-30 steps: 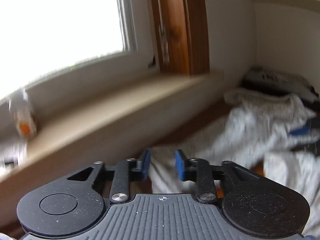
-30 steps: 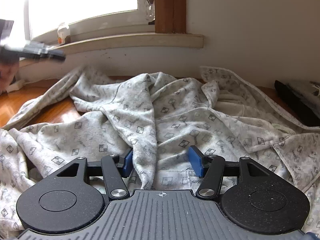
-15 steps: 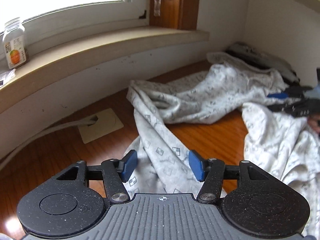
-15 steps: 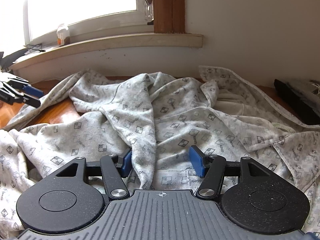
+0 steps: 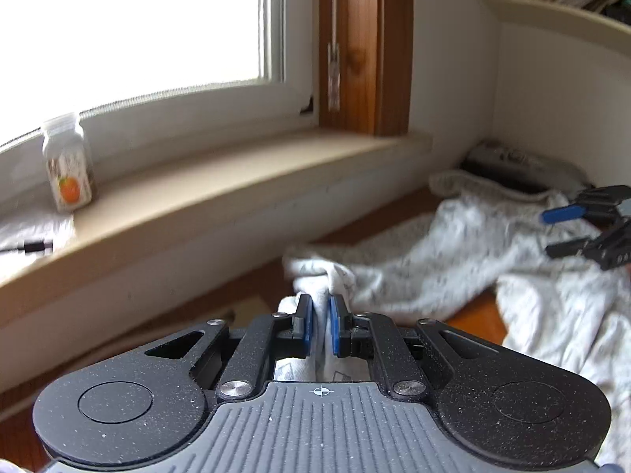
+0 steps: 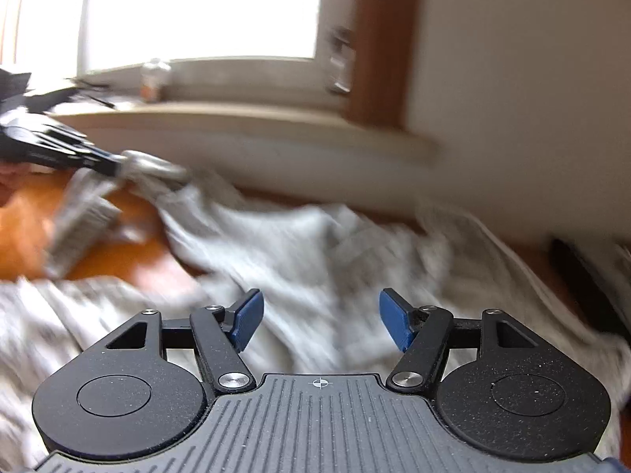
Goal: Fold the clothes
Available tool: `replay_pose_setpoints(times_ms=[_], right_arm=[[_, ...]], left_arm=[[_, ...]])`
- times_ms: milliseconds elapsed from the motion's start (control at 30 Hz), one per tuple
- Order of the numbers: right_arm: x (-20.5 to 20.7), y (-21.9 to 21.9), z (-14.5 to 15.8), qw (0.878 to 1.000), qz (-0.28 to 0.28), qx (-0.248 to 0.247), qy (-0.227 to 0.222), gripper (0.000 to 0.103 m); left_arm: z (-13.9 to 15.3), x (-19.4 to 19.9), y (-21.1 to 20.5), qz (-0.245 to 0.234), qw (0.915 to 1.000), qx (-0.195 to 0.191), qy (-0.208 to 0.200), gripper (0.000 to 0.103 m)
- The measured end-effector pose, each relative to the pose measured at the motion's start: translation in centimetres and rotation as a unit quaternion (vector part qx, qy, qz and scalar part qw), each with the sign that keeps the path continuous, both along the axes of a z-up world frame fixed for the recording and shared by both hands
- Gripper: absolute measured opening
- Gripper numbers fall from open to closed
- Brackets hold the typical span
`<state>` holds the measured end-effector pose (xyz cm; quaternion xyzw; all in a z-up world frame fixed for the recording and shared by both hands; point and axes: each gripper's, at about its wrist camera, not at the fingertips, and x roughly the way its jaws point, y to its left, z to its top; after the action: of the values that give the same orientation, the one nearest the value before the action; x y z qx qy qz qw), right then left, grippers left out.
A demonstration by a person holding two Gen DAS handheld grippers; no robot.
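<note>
Both grippers showing as speckled black linkages, blue ribbed pads [image 6: 248,317], silver pivot screws, grey ridged base; crosshair mark, probably printed.

Left wrist view: sits low behind its fingers [image 5: 303,325], close over the floor [image 5: 479,313], facing the windowsill [image 5: 221,193].
Right wrist view: low, near the garment [image 6: 315,252], facing the same wall.
Shared: windowsill [image 6: 236,118], bottle [image 5: 68,163] [image 6: 154,79], garment [image 5: 434,260], each other's gripper.

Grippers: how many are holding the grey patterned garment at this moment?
1. The left gripper is shut on a bunched edge of the garment, lifted off the wooden floor. The right gripper hangs open above the cloth, holding nothing.
</note>
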<state>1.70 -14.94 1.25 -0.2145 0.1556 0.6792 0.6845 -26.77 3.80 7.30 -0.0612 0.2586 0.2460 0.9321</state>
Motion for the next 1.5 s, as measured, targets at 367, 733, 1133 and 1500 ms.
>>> replay_pose_setpoints(times_ms=[367, 733, 1133, 1500], right_arm=[[-10.3, 14.3, -1.1, 0.988, 0.136, -0.064, -0.036, 0.069], [-7.3, 15.3, 0.4, 0.994, 0.108, -0.024, 0.005, 0.009], [11.3, 4.0, 8.1, 0.955, -0.291, 0.01, -0.06, 0.047], [9.6, -3.4, 0.7, 0.981, -0.145, -0.072, 0.109, 0.047]], left_arm=[[3.4, 2.0, -1.0, -0.056, 0.9969, -0.016, -0.053, 0.01], [2.6, 0.4, -0.8, -0.061, 0.9949, -0.045, -0.067, 0.012], [0.7, 0.9, -4.8, -0.085, 0.9948, -0.043, -0.038, 0.016], [-0.3, 4.9, -10.2, -0.152, 0.9877, -0.037, -0.005, 0.028]])
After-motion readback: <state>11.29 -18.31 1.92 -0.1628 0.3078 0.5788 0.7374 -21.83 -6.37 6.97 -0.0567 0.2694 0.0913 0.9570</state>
